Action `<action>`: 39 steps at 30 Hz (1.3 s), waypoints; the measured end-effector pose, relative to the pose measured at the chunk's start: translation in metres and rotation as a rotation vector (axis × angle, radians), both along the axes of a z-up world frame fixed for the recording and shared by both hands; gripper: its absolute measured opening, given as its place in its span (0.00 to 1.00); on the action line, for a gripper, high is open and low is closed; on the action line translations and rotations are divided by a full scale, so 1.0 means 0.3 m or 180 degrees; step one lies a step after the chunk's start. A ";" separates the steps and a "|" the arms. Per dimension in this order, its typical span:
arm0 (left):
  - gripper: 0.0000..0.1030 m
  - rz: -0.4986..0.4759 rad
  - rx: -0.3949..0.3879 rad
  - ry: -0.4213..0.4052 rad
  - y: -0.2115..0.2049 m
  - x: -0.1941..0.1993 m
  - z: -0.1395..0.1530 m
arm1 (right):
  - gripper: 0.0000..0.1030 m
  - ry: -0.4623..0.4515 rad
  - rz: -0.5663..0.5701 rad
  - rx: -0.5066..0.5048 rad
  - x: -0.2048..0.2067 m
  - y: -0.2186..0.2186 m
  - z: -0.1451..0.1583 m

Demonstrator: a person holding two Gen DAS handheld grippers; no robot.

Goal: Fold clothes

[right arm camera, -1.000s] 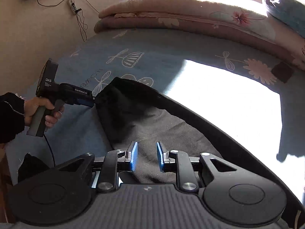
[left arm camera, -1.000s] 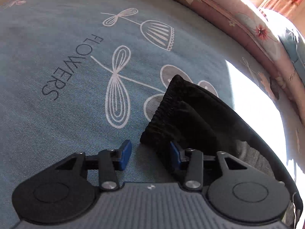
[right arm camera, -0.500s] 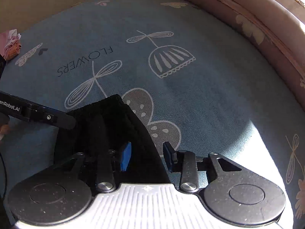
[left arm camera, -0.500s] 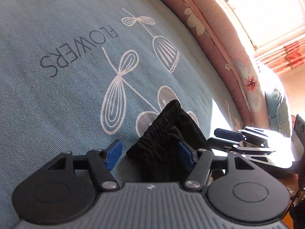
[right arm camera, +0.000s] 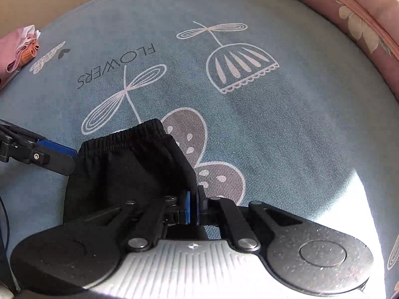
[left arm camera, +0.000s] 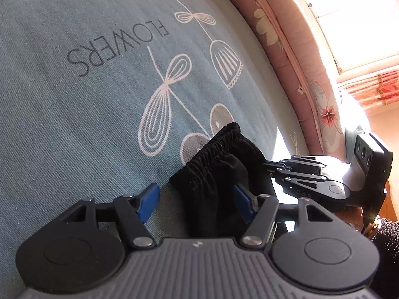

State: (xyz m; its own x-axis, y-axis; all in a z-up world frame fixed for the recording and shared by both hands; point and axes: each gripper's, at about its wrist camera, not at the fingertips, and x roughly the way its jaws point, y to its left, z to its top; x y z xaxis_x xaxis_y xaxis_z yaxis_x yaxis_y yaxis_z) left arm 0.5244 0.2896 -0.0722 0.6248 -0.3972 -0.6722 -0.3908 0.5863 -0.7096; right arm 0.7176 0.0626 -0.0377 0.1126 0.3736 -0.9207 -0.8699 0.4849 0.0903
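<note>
I find the black garment's elastic waistband (left arm camera: 212, 147) running 8-to-2 o'clock ahead of my gaping left gripper (left arm camera: 197, 203); right gripper (right arm camera: 192, 208) is clamped on its right edge.

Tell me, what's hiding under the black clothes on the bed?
The black clothes lie on the blue bedsheet and cover part of its printed grey flowers. The rest of that print underneath is hidden. The right gripper pinches the cloth's edge; the left gripper is open.
</note>
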 end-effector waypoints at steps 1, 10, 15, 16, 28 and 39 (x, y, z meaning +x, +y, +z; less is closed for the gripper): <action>0.62 -0.0007 -0.0008 0.0003 -0.002 0.004 -0.001 | 0.05 -0.0009 -0.0014 0.0019 0.004 -0.004 0.006; 0.63 -0.0110 -0.0045 -0.0133 -0.048 0.087 -0.041 | 0.05 -0.0094 -0.0164 0.0064 0.024 -0.038 0.026; 0.64 -0.0016 -0.0275 -0.0355 -0.030 0.086 -0.074 | 0.05 -0.0016 -0.0427 0.0140 0.053 -0.084 0.003; 0.64 -0.0029 -0.0275 -0.0394 -0.029 0.082 -0.077 | 0.05 0.0000 -0.0480 0.0155 0.059 -0.093 -0.001; 0.28 -0.0281 0.0469 -0.0241 -0.094 0.133 -0.013 | 0.06 -0.0063 -0.0580 0.0128 0.027 -0.085 -0.037; 0.13 -0.0251 0.0787 -0.0491 -0.129 0.125 0.104 | 0.06 -0.0465 -0.0456 0.0093 0.038 -0.091 0.083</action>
State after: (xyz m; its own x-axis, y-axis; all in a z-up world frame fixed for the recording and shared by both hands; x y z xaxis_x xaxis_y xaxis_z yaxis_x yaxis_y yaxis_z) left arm 0.5620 0.2508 -0.0410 0.7008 -0.2847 -0.6541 -0.2359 0.7729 -0.5891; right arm 0.7289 0.0352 -0.0127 0.2981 0.3705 -0.8797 -0.7971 0.6037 -0.0158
